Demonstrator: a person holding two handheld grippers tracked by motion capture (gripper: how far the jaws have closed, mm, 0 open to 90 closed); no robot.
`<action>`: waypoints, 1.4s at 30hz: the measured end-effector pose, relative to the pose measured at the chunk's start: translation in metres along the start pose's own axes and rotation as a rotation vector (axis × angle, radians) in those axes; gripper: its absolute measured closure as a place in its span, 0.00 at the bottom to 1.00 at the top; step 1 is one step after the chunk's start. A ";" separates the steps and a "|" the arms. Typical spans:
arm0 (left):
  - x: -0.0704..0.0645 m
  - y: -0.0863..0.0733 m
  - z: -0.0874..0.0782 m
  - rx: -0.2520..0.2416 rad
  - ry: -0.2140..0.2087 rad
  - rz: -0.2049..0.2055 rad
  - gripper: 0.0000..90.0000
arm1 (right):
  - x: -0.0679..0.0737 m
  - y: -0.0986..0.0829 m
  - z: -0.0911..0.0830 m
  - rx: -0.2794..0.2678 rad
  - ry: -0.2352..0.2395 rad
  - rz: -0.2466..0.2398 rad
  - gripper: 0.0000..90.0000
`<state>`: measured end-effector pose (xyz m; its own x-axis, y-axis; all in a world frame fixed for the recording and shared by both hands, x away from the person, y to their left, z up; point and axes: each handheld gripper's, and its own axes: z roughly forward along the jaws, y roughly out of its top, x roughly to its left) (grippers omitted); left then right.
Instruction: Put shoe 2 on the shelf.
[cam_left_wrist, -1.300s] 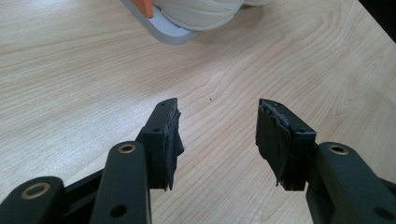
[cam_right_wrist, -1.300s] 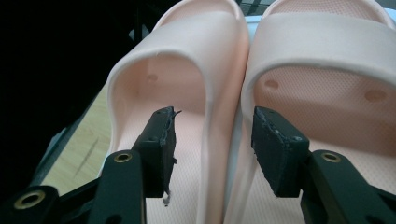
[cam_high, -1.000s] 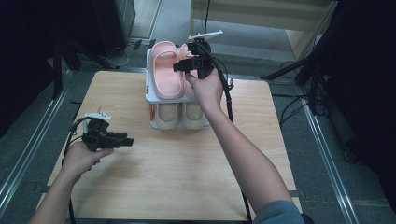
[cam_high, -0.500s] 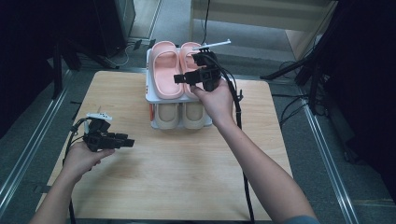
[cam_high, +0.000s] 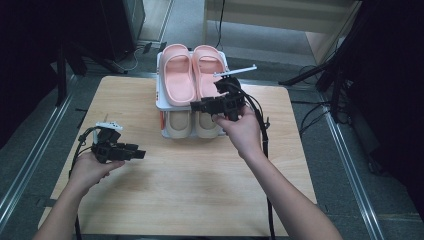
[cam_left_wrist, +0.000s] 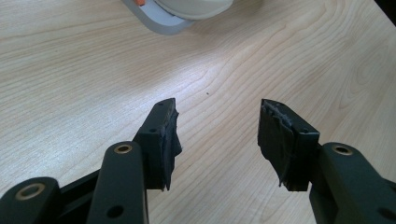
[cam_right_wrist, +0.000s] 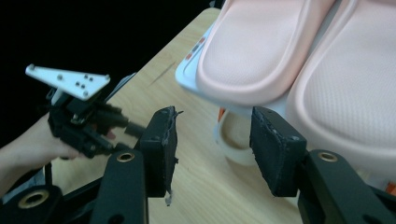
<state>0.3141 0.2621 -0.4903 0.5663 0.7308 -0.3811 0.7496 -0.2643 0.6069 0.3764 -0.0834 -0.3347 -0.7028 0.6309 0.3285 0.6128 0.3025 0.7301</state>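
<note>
1. The step in hand looks like work on the shoe rack at the table's far edge, where pink slippers lie side by side on the top shelf and a beige pair sits below, toes toward the person
2. The right gripper hovers just in front of the rack's top shelf, near the toes of the pink slippers; in the right gripper view its jaws stand apart with nothing between them, one pink toe just above and beyond
3. The next move, as a guess, calls for a short reach to a slipper's edge and a firm close on it, or a retreat if the slippers are already placed; which one cannot be told
4. The right forearm stretches diagonally across the table, wrist bent so the gripper points left along the rack's front
5. The left gripper rests low over the table's near left, well apart from the rack, pointing right; the left gripper view shows its jaws wide and empty above bare wood, with a corner of the rack and a beige toe at the top edge
</note>
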 end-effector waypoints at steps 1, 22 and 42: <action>-0.001 0.000 0.000 -0.002 0.000 0.002 0.52 | 0.000 -0.004 -0.002 -0.002 0.005 -0.002 0.58; -0.010 0.010 0.017 0.022 -0.005 0.043 0.50 | -0.036 -0.087 -0.006 0.037 0.041 -0.038 0.56; -0.019 0.024 0.030 0.039 -0.033 0.079 0.49 | -0.069 -0.141 -0.002 0.015 0.003 -0.061 0.52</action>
<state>0.3317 0.2232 -0.4899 0.6344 0.6859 -0.3564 0.7148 -0.3450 0.6083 0.3379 -0.1711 -0.4588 -0.7403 0.6086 0.2855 0.5741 0.3513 0.7396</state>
